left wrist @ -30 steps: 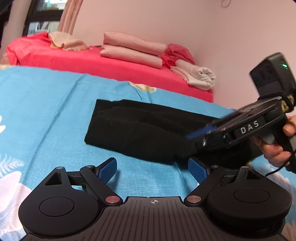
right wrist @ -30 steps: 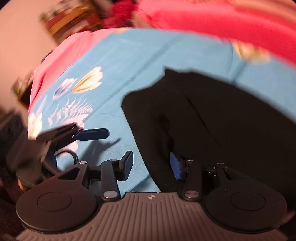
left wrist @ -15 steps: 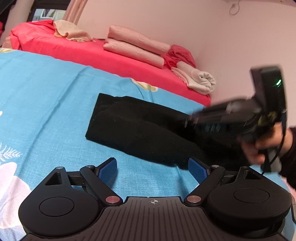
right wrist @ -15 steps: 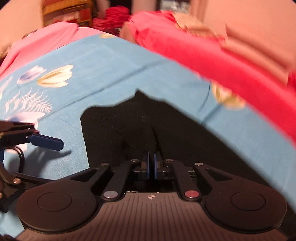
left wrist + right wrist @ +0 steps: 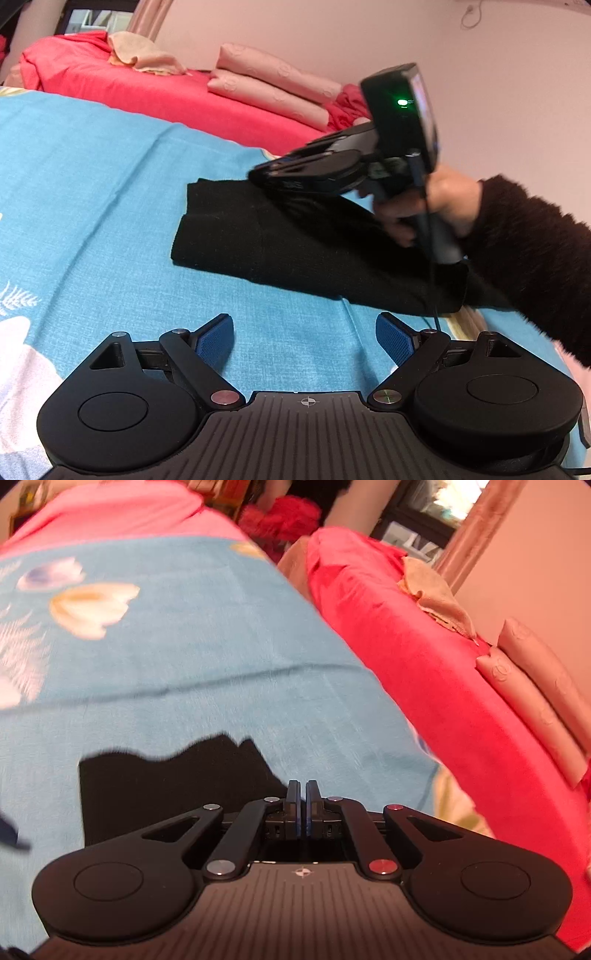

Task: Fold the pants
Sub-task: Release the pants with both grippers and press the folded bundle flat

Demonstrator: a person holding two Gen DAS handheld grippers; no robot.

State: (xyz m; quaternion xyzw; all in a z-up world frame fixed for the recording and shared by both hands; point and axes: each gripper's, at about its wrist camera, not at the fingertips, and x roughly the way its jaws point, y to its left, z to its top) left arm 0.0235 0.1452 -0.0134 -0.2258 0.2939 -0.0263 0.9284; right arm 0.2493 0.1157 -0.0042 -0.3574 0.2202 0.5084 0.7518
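Over black pants (image 5: 295, 240): right gripper (image 5: 303, 794) fingers now closed, empty; left gripper (image 5: 304, 332) fingers wide.

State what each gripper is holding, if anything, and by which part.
Nothing is held. The left gripper is open; the right gripper is shut empty over the flat pants.

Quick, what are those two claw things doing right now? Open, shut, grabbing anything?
Left gripper: open, holding nothing, short of the black pants.
Right gripper: shut over the pants, nothing visible between its pads.
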